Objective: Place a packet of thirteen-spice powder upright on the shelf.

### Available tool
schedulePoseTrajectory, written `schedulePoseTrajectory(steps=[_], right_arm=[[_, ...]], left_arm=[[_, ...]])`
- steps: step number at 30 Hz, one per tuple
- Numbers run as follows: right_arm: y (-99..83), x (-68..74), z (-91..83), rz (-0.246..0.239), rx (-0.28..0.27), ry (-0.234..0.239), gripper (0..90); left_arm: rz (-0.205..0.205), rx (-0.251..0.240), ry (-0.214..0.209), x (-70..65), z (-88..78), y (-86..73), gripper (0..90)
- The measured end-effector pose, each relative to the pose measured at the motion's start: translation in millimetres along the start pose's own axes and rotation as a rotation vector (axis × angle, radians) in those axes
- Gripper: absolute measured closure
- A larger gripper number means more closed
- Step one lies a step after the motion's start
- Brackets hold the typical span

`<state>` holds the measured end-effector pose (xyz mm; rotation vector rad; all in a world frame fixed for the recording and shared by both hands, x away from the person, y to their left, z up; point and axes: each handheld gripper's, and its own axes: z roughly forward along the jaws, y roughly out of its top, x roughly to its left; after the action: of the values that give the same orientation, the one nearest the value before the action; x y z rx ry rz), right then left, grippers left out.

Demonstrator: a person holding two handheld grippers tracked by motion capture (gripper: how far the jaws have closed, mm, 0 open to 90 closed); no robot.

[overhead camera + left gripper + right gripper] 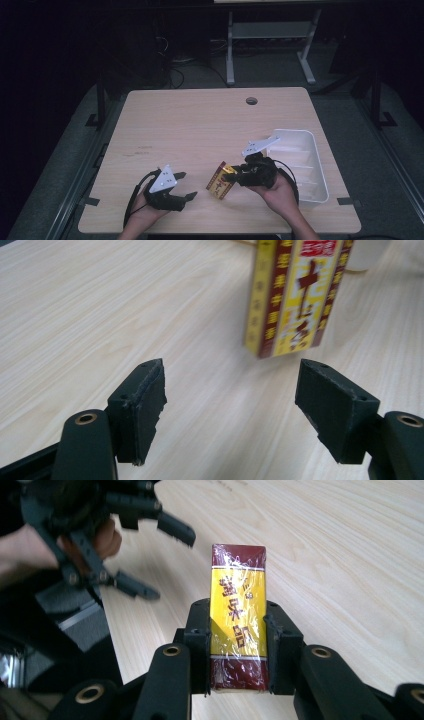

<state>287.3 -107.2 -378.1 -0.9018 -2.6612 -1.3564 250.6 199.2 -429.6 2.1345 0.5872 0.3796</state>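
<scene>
A yellow and dark red wrapped box [220, 181] [238, 611] with printed characters is held just above the wooden table [200, 130]. My right gripper [232, 175] [236, 640] is shut on the box's rear part, jaws pressing its two narrow sides. My left gripper [184, 186] [230, 400] rests near the front edge, open, nothing between its jaws. In the left gripper view the box [295, 295] hangs ahead and slightly right of the jaws, apart from them. The left gripper [150, 555] also appears at the upper left of the right gripper view.
A white plastic bin [304, 165] with inner dividers stands at the table's right edge, just behind my right hand. A round cable hole [251, 101] sits at the table's far side. Metal table legs [231, 50] stand on the floor beyond.
</scene>
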Motion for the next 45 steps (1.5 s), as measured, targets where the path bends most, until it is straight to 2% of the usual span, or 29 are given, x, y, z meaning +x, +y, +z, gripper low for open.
schedulePoseTrajectory(steps=[3, 6, 19, 32, 45], right_arm=[[2.8, -2.3, -3.6, -0.029, 0.012, 0.004, 68.8], [5.8, -4.3, -7.0, -0.046, 0.026, 0.009, 68.8], [20.5, -4.8, -26.7, -0.148, 0.074, -0.003, 68.8], [27.4, -7.7, -39.9, -0.204, 0.105, 0.01, 68.8], [31.4, -13.7, -61.6, -0.236, 0.129, -0.015, 68.8]], left_arm=[[-0.032, -0.002, 0.007, 6.7, -3.6, -3.0, 27.2], [-0.045, 0.003, 0.017, 12.4, -6.1, -6.1, 26.9], [-0.052, 0.025, 0.011, 18.0, -5.8, -10.9, 26.8], [-0.072, 0.011, 0.019, 24.9, -11.6, -12.9, 26.9], [-0.089, 0.01, 0.019, 30.7, -14.1, -15.5, 26.5]])
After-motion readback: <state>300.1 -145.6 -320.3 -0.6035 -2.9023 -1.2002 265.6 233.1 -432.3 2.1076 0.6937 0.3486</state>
